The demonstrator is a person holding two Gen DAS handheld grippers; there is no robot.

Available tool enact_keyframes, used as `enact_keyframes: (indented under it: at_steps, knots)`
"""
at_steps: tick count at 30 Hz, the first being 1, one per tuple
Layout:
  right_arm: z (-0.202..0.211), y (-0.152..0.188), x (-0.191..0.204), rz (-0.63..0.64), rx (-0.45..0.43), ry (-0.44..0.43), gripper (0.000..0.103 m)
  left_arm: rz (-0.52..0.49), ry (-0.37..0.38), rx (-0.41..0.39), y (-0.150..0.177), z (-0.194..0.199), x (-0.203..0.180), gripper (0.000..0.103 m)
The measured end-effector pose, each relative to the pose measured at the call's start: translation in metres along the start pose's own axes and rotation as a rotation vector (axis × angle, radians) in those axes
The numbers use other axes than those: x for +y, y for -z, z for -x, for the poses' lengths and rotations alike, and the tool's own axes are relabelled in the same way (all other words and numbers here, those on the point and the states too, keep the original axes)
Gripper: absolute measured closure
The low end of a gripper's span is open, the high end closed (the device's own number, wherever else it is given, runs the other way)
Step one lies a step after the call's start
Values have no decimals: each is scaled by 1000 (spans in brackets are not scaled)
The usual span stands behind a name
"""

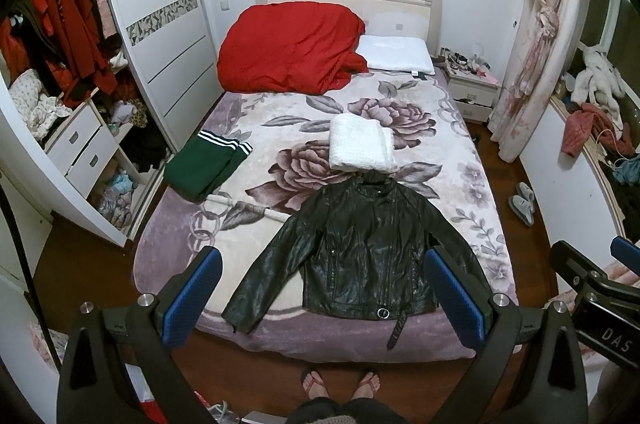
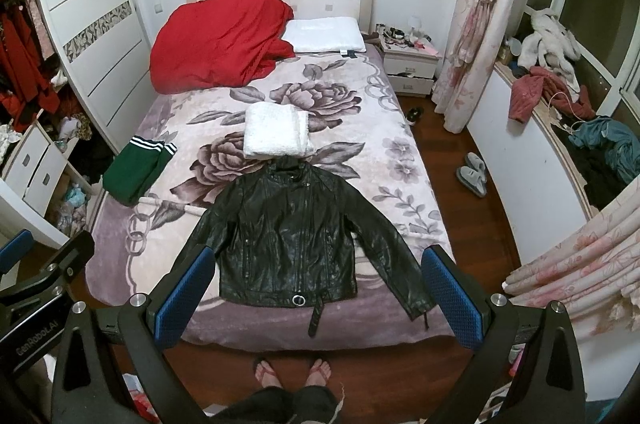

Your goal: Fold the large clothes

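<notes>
Both tools [image 1: 320,298] [image 2: 316,294] agape, empty | jacket [image 1: 360,256] flat below, untouched

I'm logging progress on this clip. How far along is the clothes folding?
Done: a white folded item and a green striped garment already lie folded on the bed. In hand: nothing; the left tongs and right tongs are both open, above the foot of the bed. Left: the black leather jacket lies flat with sleeves spread, unfolded.
</notes>
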State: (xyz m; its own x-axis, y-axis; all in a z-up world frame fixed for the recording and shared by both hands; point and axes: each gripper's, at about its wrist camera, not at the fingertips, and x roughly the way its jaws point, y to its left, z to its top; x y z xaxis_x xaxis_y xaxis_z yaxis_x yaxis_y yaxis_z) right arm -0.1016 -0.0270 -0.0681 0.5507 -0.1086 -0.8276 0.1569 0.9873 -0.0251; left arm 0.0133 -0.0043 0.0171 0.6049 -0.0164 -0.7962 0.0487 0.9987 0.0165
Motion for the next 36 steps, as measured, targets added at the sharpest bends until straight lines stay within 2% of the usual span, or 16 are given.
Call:
enact_keyframes:
  at_steps: [17, 21, 26, 30, 34, 36]
  knots:
    - [-2, -6, 4, -20, 8, -5, 0, 6, -4, -7, -2, -1, -1, 0]
    - [-25, -7, 3, -71, 33, -26, 0, 29, -23, -10, -16, -19, 3, 0]
    - [-88, 2, -20, -204, 102, -79, 0, 40, -70, -27, -19, -74, 23, 0]
    - [-171, 37, -65, -350, 169, -22, 0, 3, -136, -13, -7, -142, 15, 0]
    - [-274, 91, -123, -488, 301, 41, 0, -31, -184, 73, 20, -230, -1, 0]
    - [-329, 125, -157, -595, 384, 45, 1, -29, -180, 136, 36, -276, -12, 0]
